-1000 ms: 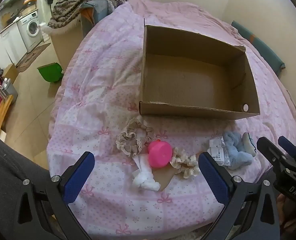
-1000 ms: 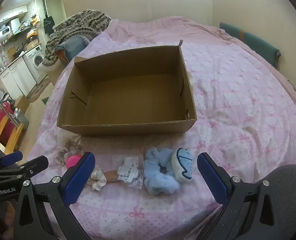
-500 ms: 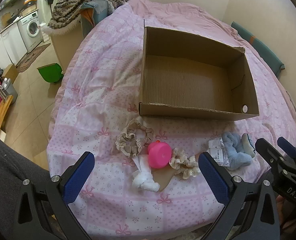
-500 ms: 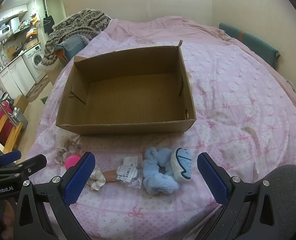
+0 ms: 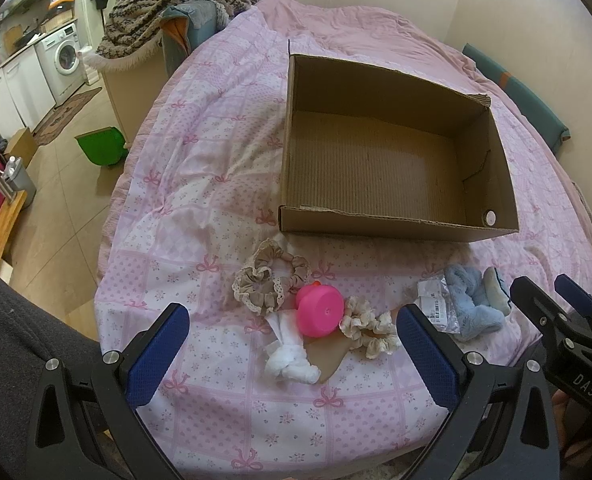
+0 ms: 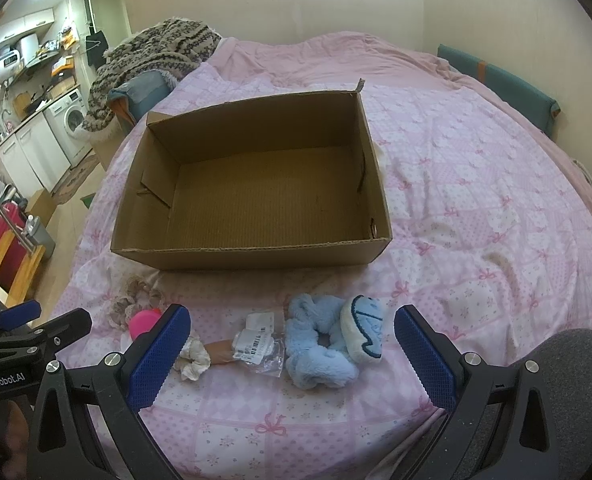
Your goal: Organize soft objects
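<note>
**Both grippers spread wide, nothing held**

Left gripper agape above beige lace scrunchie, pink cap, white knotted cloth and cream scrunchie. Right gripper likewise agape over blue fluffy scrunchie and clear barcoded bag, touching each other. All strewn on pink quilt, near side of cardboard box.

Ahead of my right gripper lies a fluffy blue scrunchie; beige scrunchie, pink cap before my left gripper.
</note>
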The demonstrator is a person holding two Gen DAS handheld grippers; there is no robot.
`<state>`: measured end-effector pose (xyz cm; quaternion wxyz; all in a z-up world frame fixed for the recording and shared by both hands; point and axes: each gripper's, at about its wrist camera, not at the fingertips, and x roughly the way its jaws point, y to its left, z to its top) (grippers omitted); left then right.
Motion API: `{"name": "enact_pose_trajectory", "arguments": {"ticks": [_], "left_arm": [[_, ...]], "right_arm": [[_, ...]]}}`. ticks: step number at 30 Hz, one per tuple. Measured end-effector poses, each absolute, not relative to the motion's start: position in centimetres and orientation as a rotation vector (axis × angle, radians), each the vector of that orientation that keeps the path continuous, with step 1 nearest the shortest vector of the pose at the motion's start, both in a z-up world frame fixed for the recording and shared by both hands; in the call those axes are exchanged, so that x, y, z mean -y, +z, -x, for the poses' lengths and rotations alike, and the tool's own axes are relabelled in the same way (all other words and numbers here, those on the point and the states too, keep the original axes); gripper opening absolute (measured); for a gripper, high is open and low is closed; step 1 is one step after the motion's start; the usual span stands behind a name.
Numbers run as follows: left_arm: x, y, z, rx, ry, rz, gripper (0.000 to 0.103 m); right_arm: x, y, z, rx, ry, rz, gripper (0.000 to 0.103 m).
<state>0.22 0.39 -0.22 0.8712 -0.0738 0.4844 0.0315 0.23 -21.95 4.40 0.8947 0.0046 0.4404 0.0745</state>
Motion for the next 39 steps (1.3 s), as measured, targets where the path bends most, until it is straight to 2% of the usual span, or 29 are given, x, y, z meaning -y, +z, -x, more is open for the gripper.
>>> {"name": "enact_pose_trajectory", "arguments": {"ticks": [39], "left_arm": [[-0.57,0.09,-0.26,-1.008,0.067,0.150,0.103]], "right_arm": [[21.86,4.44,-0.29,-0.915,0.153,-0.008,0.103]]}}
